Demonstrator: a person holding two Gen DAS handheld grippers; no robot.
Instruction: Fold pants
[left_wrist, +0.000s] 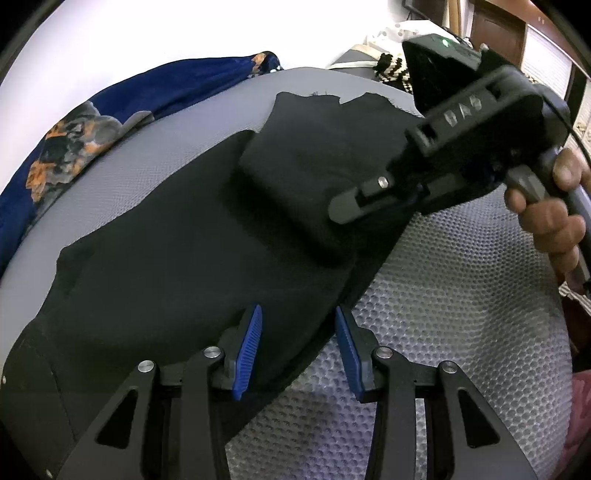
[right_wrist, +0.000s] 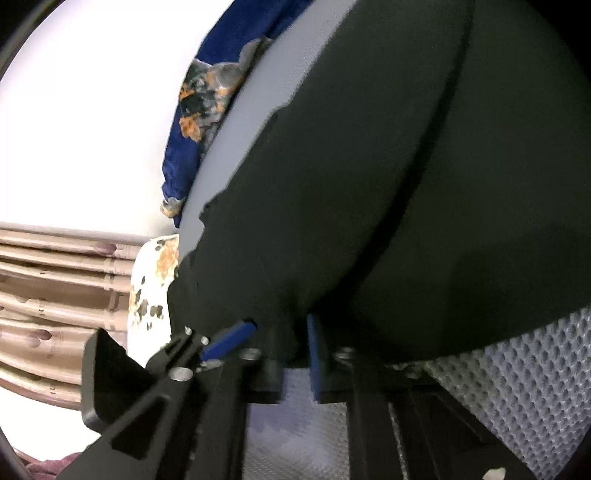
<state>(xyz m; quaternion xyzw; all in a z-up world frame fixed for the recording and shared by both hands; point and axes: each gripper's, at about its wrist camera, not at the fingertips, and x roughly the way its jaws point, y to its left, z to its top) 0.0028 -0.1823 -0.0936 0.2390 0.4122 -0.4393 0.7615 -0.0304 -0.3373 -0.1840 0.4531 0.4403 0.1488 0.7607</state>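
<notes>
Pants (left_wrist: 192, 251) on grey mesh surface (left_wrist: 443, 332)

The pants (left_wrist: 192, 251) are spread on the mat (left_wrist: 424, 332), with one end folded back on top at the far side, a cloth (left_wrist: 74, 147) is bunched at the mat's far left edge, and the pants' near edge is sat between the left gripper's (left_wrist: 298, 350) fingers.
</notes>
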